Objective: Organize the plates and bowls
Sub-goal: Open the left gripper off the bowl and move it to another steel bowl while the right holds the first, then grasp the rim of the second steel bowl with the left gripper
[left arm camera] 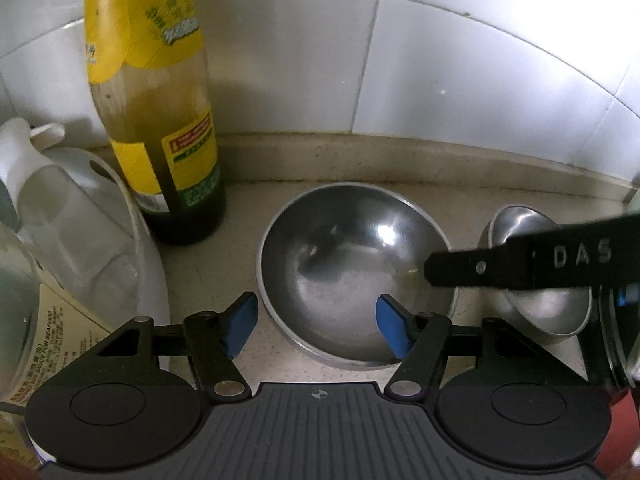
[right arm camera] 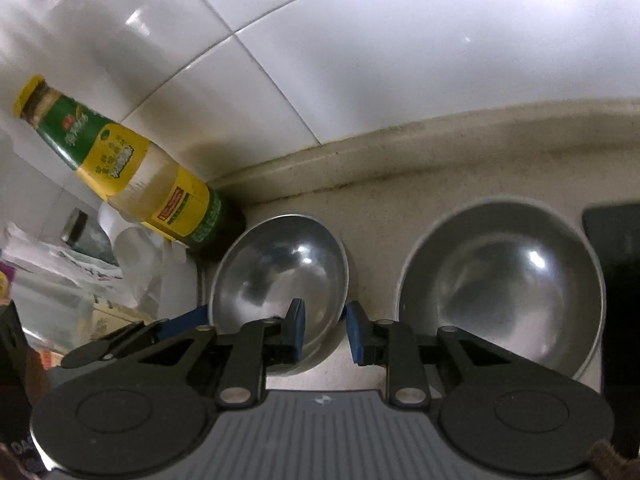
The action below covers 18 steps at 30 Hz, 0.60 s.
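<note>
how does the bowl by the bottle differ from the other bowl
The left bowl stands beside the bottle; the right bowl stands away from it. The left bowl's rim sits between the jaws of the right gripper; the right bowl sits free. Both are steel, empty and upright.

Left gripper [left arm camera: 318,326]: angled steeply downward, 2 blue-padded fingers [left arm camera: 394,330] partly spread, pads touching nothing. Right gripper [right arm camera: 326,336]: also pitched down, fingers [right arm camera: 298,334] drawn nearly together on a bowl rim [right arm camera: 326,330].
</note>
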{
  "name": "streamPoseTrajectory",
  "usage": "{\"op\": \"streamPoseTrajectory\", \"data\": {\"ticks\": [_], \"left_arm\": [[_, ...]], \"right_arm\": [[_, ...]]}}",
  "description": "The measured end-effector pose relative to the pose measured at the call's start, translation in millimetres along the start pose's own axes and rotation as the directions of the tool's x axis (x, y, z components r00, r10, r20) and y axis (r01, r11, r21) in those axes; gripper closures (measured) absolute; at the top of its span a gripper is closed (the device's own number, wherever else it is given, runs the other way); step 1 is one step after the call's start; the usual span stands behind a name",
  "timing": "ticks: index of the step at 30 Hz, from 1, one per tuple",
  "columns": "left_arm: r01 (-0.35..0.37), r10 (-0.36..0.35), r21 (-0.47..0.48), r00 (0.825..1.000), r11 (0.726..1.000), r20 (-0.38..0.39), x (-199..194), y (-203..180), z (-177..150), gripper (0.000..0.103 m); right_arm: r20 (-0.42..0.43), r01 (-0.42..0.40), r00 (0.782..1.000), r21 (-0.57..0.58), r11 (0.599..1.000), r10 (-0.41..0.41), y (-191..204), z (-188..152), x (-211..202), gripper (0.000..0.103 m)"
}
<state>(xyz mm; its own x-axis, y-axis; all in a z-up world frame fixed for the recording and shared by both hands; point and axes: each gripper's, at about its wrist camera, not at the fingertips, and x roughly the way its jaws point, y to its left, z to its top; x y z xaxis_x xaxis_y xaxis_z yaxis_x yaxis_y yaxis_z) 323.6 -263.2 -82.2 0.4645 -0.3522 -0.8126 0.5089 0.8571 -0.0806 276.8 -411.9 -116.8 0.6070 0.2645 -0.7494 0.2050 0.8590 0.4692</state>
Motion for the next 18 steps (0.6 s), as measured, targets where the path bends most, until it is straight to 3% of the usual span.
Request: {"op": "streamPoseTrajectory", "data": {"ticks": [9, 13, 18], "left_arm": [[-0.022, 0.023, 0.003, 0.999, 1.000, -0.037, 11, 4, 1, 0.037], [-0.026, 0.026, -0.005, 0.998, 1.000, -0.052, 16, 6, 2, 0.040], [-0.034, 0.035, 0.009, 0.998, 0.999, -0.054, 19, 4, 2, 0.041]], "right_arm": [[-0.055, 0.036, 0.998, -0.123, 0.992, -0.043, 13, 27, 28, 0.073], [-0.113, 0.015, 0.993, -0.103, 0.995, -0.027, 7, 32, 48, 0.073], [-0.098, 0.007, 0.995, -0.174, 0.985, -0.024, 16, 25, 47, 0.077]]}}
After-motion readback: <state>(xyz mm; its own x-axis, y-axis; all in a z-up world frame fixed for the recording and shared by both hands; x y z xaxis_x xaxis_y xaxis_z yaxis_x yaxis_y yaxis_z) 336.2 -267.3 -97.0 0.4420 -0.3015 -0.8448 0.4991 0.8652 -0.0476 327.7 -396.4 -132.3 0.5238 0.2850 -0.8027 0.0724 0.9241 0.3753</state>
